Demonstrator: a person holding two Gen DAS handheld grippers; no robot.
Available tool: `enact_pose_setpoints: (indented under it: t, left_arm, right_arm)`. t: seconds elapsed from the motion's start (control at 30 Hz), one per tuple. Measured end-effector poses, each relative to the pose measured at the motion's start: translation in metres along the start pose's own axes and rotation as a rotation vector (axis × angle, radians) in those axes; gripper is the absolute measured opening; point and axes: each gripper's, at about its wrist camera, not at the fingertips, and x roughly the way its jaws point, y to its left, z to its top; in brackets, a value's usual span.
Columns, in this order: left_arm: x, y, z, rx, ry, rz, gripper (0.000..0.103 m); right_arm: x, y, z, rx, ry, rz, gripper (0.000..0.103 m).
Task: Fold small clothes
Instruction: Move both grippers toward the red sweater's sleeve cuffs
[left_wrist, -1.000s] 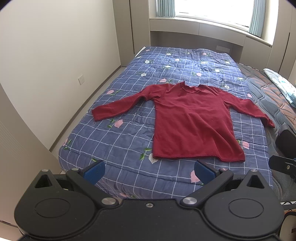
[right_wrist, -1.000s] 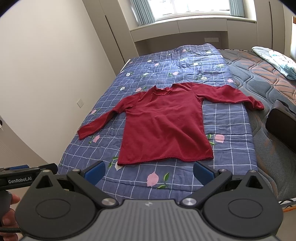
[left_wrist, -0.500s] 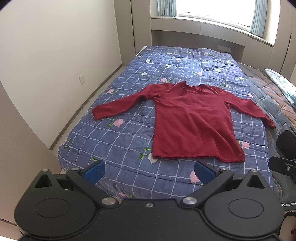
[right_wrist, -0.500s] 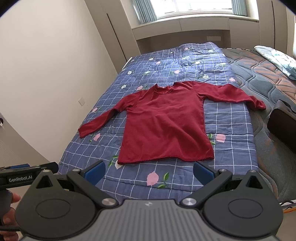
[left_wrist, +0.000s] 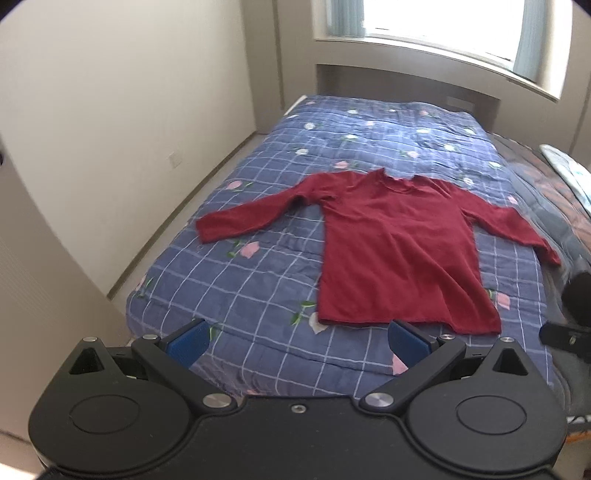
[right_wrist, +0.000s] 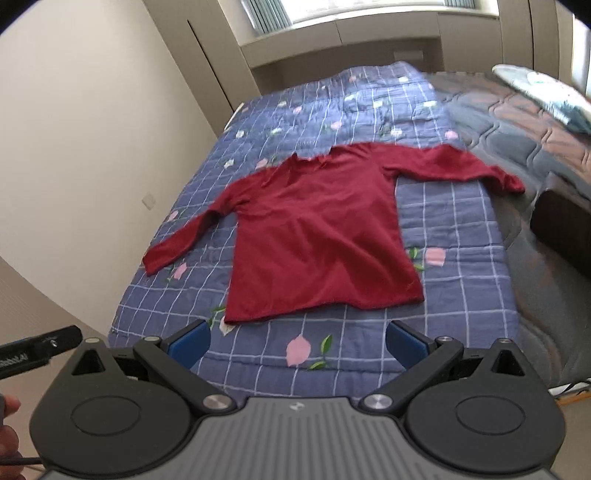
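Red long-sleeved top (left_wrist: 399, 254) flat on quilt (left_wrist: 258, 273), hem nearest, collar far; left gripper (left_wrist: 297, 341) and right gripper (right_wrist: 297, 341) agape, empty, short of hem.

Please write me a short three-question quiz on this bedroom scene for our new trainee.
1. True or false: the red long-sleeved top lies flat on the blue checked quilt with both sleeves spread out.
2. Multiple choice: the left tongs are A) shut on a sleeve, B) open and holding nothing, C) shut on the hem.
3. Short answer: in the right wrist view, which edge of the top lies nearest the right tongs?

Key
1. True.
2. B; the jaws stand wide apart, short of the top.
3. The bottom hem; the neckline points toward the window.
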Motion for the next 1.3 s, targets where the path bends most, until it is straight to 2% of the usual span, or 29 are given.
enact_pose_setpoints:
  t: [0.17,0.47,0.57,0.7,1.3]
  left_arm:
    - [-0.011,0.012,0.000,-0.061,-0.030,0.024,0.102]
    - [-0.005,0.021,-0.010,-0.094,-0.010,0.019,0.102]
    - [0.000,0.023,-0.008,-0.090,0.007,0.022,0.102]
    - [0.000,0.023,-0.008,-0.079,0.009,0.033,0.102]
    - [0.001,0.027,-0.008,-0.089,0.016,0.042,0.102]
  right_arm:
    - [0.009,0.009,0.002,-0.017,0.004,0.003,0.103]
    - [0.027,0.024,0.003,-0.040,0.056,-0.025,0.103]
    - [0.026,0.032,0.004,-0.078,0.061,-0.009,0.103]
    - [0.027,0.034,0.002,-0.056,0.063,0.018,0.103]
    - [0.028,0.036,0.008,-0.081,0.064,0.003,0.103]
